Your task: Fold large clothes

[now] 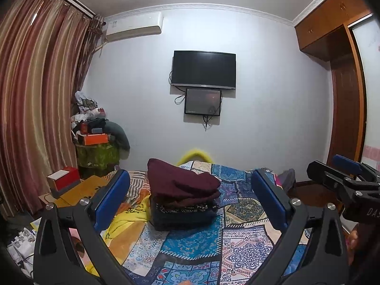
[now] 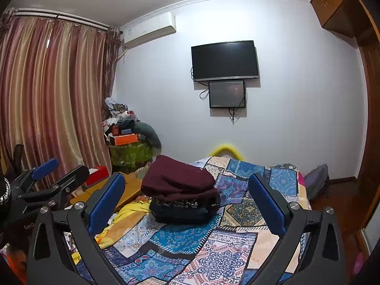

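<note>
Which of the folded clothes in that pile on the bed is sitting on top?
The maroon garment tops the stack; beneath it lies a black-and-white patterned piece, then a dark navy one at the bottom, on the patchwork bedspread.

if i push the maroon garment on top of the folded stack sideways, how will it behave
The maroon garment looks soft and thick, so it would likely bunch rather than slide whole. It overhangs the dark folded clothes below, so its edge may droop or unfold. The patchwork bedspread beneath looks soft, so the stack might lean.
</note>
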Demonstrator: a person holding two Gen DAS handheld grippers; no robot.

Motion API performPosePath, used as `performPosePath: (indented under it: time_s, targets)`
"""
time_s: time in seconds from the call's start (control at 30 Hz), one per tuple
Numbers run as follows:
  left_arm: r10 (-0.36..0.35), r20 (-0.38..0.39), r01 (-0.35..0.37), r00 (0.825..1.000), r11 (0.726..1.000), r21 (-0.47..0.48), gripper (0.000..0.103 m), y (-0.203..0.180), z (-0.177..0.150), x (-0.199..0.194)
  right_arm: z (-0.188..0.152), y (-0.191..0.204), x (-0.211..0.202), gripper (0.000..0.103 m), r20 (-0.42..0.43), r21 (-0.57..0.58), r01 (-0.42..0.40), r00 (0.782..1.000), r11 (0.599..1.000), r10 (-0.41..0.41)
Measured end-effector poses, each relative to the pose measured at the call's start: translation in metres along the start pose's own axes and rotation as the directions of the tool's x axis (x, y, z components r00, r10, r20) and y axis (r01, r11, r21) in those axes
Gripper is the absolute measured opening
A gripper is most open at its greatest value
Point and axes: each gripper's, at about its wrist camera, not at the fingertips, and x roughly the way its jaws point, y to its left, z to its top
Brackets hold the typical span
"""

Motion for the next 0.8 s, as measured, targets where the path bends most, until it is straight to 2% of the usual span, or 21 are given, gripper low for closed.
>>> performPosePath:
  time_s: [0.8]
  targets:
    - [-0.022, -0.041, 0.022, 0.999, 1.0, 0.002, 0.102, 0.001, -0.011, 0.015, -0.004, -0.003, 0.011, 0.103, -0.033, 0.019, 0.01, 0.999, 1.0, -0.009]
